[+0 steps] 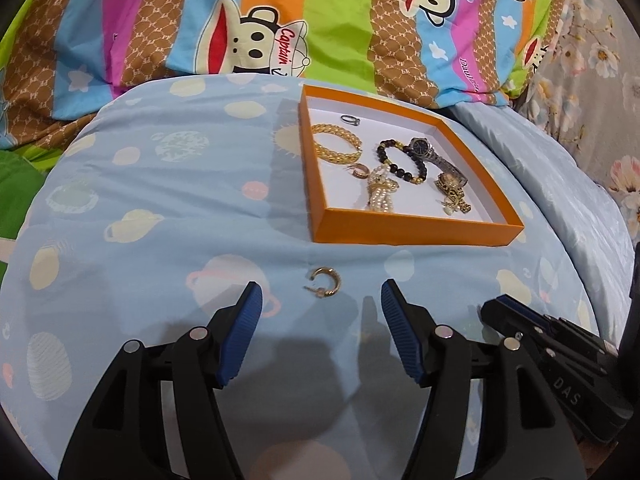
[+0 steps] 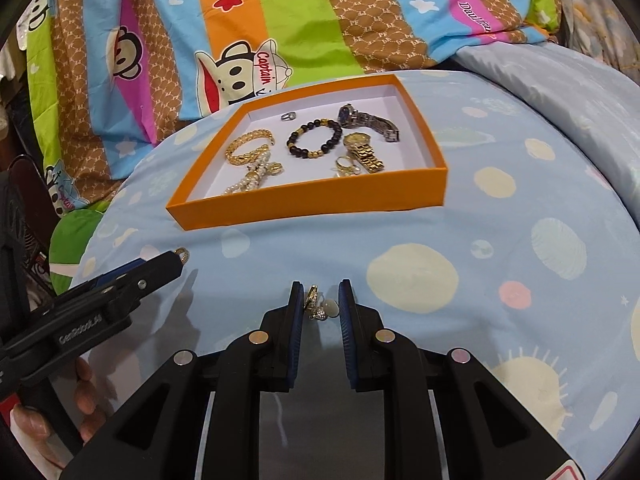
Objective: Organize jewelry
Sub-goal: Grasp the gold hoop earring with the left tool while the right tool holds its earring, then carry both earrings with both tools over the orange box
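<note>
An orange tray (image 1: 416, 227) (image 2: 304, 204) lies on the light blue bedspread and holds a gold bracelet (image 1: 336, 142), a black bead bracelet (image 2: 314, 140), a pearl piece (image 1: 380, 196), two watches (image 2: 366, 122) and small rings. My left gripper (image 1: 321, 300) is open and low over the bedspread, with a gold hoop earring (image 1: 326, 282) lying between its fingertips. My right gripper (image 2: 320, 300) has its fingers partly closed around a gold and pearl earring (image 2: 318, 306); the earring touches the left pad, with a small gap on the right.
A striped cartoon-monkey quilt (image 1: 248, 32) is bunched behind the tray. A floral cloth (image 1: 600, 100) lies at the far right. The left gripper's tip (image 2: 160, 268) shows at the left of the right wrist view, and the right gripper's body (image 1: 560, 360) at the lower right of the left wrist view.
</note>
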The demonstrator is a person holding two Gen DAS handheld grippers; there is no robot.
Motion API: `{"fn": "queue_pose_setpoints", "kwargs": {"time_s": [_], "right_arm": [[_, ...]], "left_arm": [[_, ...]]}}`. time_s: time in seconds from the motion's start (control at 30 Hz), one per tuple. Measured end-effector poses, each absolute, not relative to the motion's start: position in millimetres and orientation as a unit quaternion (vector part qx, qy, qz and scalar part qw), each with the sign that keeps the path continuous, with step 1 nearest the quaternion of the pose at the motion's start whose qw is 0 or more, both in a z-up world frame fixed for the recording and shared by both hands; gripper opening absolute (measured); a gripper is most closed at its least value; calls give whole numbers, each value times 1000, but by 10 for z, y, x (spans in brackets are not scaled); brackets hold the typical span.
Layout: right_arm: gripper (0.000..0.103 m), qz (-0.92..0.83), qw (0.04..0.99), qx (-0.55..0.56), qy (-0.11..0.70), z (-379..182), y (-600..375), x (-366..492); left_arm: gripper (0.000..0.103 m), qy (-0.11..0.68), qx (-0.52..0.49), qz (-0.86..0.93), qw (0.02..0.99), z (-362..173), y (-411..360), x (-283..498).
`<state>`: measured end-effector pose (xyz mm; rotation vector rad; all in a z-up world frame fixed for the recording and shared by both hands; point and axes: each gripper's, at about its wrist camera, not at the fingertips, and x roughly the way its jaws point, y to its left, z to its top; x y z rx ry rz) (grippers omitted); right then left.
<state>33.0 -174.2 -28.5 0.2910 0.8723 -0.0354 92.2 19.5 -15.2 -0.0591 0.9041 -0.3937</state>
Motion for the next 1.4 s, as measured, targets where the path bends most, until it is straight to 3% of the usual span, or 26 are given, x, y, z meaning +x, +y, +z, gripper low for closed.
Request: {"fn": "queue_pose_setpoints", "kwargs": {"time_s": [0.4,0.67,0.73,1.4], "right_arm": [[17,-11,894,155,420,-313,-1802,306],[17,-11,894,155,420,-313,-1803,306],[17,-11,894,156,420,-313,-1806,306],[17,-2,902,159,401,-192,-1845,62]], "left_arm": [[53,435,0,-170,884,-187,23,1035],[21,435,-1,-175,883,-191,19,1014],[17,436,-3,-175,883,-193,31,1009],[16,431,-7,-194,881,-135,4,661]]}}
